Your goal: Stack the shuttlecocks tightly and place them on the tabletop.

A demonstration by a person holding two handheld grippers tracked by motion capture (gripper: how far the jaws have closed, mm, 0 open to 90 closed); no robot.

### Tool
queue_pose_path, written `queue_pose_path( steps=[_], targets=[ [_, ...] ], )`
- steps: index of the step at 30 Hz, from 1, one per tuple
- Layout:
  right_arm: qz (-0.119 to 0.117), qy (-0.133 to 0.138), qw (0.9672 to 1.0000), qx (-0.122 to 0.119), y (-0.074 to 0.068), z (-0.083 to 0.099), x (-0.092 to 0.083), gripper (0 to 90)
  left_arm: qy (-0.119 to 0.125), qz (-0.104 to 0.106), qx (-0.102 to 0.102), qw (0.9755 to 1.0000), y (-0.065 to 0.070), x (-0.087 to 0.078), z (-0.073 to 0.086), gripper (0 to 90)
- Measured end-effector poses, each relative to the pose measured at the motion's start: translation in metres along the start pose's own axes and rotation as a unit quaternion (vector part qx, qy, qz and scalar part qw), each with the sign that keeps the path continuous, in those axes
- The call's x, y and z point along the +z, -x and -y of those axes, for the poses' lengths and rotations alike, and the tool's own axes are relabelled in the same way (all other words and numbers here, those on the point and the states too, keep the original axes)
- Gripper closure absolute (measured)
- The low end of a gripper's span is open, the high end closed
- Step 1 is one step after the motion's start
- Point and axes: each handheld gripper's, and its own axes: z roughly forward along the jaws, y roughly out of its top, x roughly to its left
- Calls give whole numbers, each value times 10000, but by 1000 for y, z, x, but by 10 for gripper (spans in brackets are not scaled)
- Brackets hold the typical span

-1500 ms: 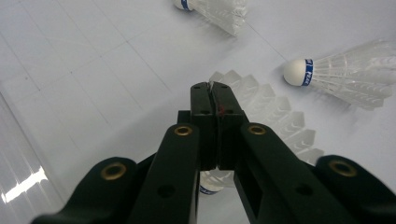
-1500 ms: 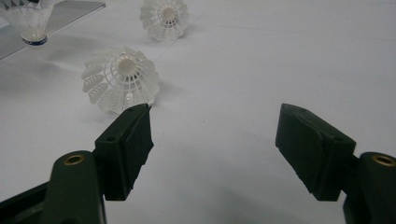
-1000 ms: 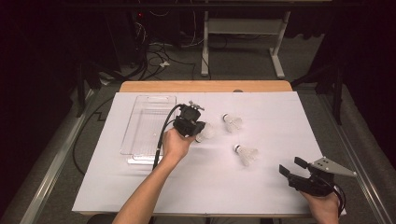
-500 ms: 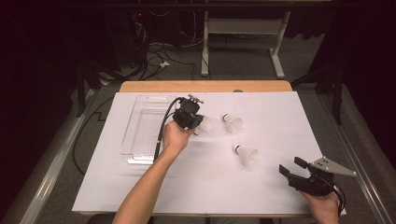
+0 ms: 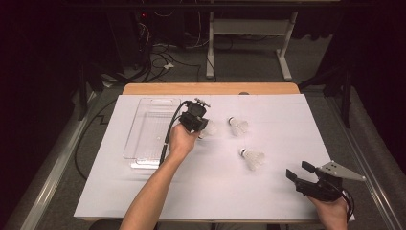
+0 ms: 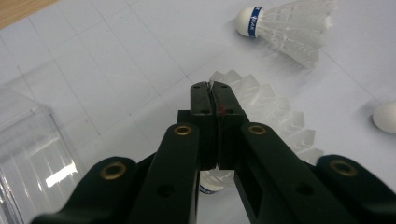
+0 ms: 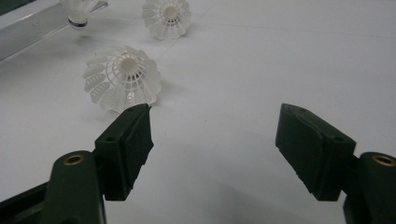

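White paper covers the worktop point(image 5: 143, 201) in the high view, with a dark floor and cables behind. The left tool point(image 5: 200, 125) sits near the middle, beside a clear plastic tray point(image 5: 148, 129), its tip on a white shuttlecock point(image 5: 209, 128). Two more shuttlecocks lie to the right: a far shuttlecock point(image 5: 238, 126) and a near shuttlecock point(image 5: 252, 158). The right tool point(image 5: 299, 171) rests at the near right edge, well apart from them.

From the left tool view, the jaws are pinched together on the feather skirt of the held shuttlecock point(image 6: 275, 112), the tray point(image 6: 28, 154) at the left.

Looking along the right tool point(image 7: 215, 135), its jaws stand wide apart with nothing between them, the near shuttlecock point(image 7: 122, 77) just beyond.
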Motion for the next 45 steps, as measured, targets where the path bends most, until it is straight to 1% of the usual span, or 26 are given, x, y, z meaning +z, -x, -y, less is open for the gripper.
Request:
queue_pose_path(
  steps=[6, 7, 10, 12, 15, 20, 23, 27, 30, 33, 42, 45],
  targets=[
    [-10, -3, 10000, -1, 1, 0, 0, 275, -110, -136, 48, 9998, -3, 6, 0, 886],
    [-10, -3, 10000, -1, 1, 0, 0, 275, -115, -126, 16, 9999, -4, 6, 0, 886],
    [-10, -1, 10000, 0, 0, 0, 0, 275, -108, -153, 57, 9998, -2, 7, -1, 886],
    [-9, 10, 10000, 0, 0, 0, 0, 275, -185, -155, 84, 9997, -1, 10, -1, 884],
    [-12, -4, 10000, 2, 1, 0, 1, 275, -214, -164, 83, 9996, 1, 12, -1, 882],
    [-13, 1, 10000, 10, 0, 0, 0, 275, -250, -93, 48, 9996, 2, 13, -2, 873],
    [-14, 5, 10000, 5, 0, 0, 0, 275, -262, -36, -7, 9997, 3, 14, -3, 870],
    [-20, 4, 10000, 2, 0, 0, 0, 275, -399, -29, 71, 9992, 7, 17, -9, 865],
    [-18, 1, 10000, 2, 0, 0, 0, 275, -427, -25, 73, 9991, 9, 18, -11, 864],
    [-31, -11, 10000, -16, 0, 0, 1, 275, -410, 46, 24, 9991, 10, 22, -12, 859],
    [-43, -13, 10000, -6, -1, 0, 1, 275, -392, 144, -55, 9991, 13, 25, -13, 856],
    [-36, -2, 10000, 2, 0, 0, 1, 275, -391, 206, -100, 9990, 15, 28, -13, 849]
  ],
)
